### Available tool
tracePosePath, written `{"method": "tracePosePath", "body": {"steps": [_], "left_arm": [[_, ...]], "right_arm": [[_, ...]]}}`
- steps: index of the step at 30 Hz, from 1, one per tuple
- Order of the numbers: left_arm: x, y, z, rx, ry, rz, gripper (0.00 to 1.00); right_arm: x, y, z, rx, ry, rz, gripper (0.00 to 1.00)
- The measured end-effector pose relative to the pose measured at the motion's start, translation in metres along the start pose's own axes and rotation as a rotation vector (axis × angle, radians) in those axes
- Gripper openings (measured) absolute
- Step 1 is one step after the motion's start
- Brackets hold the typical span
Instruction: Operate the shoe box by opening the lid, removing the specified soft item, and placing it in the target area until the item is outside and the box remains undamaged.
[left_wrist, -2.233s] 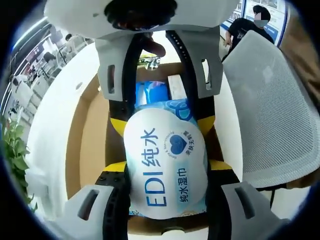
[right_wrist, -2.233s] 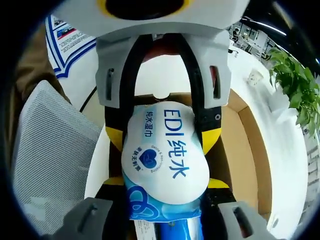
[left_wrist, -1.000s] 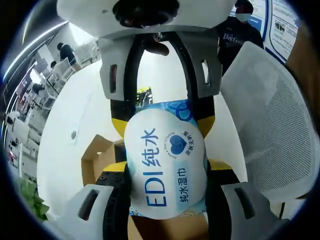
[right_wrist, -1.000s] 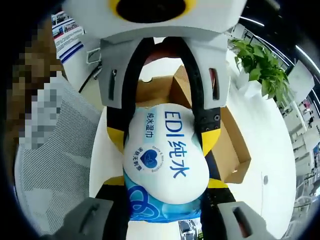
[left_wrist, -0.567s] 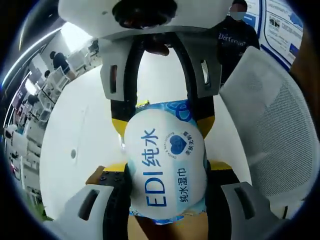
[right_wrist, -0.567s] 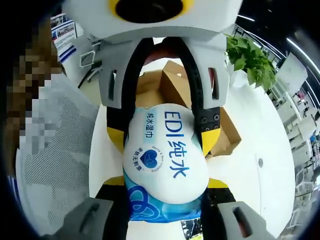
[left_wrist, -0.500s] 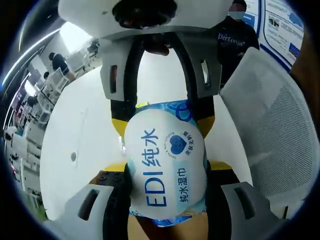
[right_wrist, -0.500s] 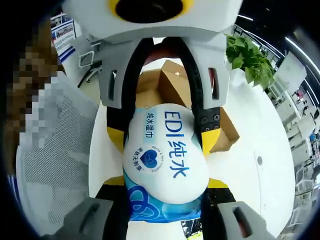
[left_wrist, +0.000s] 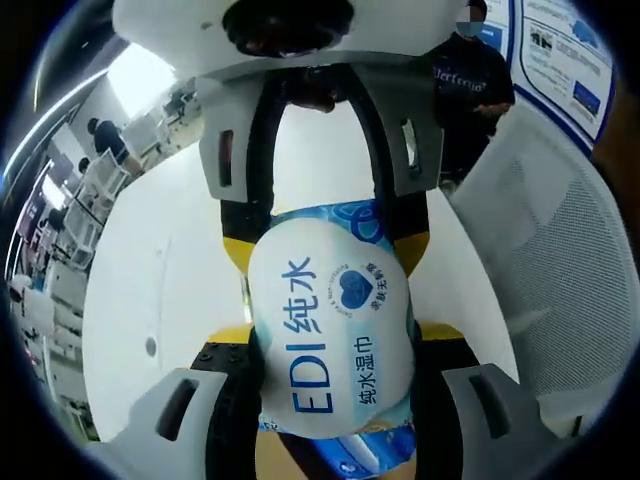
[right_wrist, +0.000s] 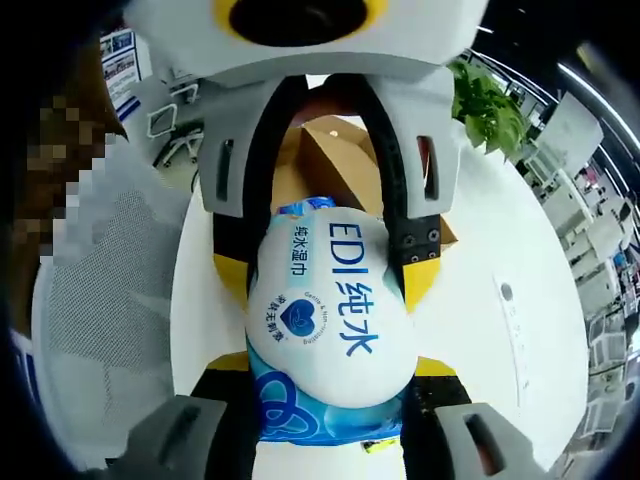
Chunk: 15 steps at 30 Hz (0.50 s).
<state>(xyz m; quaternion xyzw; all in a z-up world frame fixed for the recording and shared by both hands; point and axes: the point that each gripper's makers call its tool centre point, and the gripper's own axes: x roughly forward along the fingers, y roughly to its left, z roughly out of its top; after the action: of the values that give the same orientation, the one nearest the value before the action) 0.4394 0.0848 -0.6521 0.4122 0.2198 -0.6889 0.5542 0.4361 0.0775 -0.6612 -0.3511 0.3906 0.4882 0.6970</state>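
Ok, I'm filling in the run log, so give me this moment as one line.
phase: carry | left gripper: shut on wet wipes pack | right gripper: shut on same pack | shoe box: open on white table, beyond pack

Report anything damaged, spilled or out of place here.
Nothing stands out. The wet wipes pack is held between both grippers, left gripper and right gripper, and looks intact. In the right gripper view the cardboard box stands on the white table with its flaps open; no tear or crushing is visible.
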Motion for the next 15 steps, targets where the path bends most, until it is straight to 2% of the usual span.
{"method": "tracePosePath", "body": {"steps": [15], "left_arm": [[0.023,0.026,0.019,0.012,-0.008,-0.014,0.59]], "right_arm": [[-0.008,-0.026,-0.029,0.017,0.008,-0.004,0.53]]}}
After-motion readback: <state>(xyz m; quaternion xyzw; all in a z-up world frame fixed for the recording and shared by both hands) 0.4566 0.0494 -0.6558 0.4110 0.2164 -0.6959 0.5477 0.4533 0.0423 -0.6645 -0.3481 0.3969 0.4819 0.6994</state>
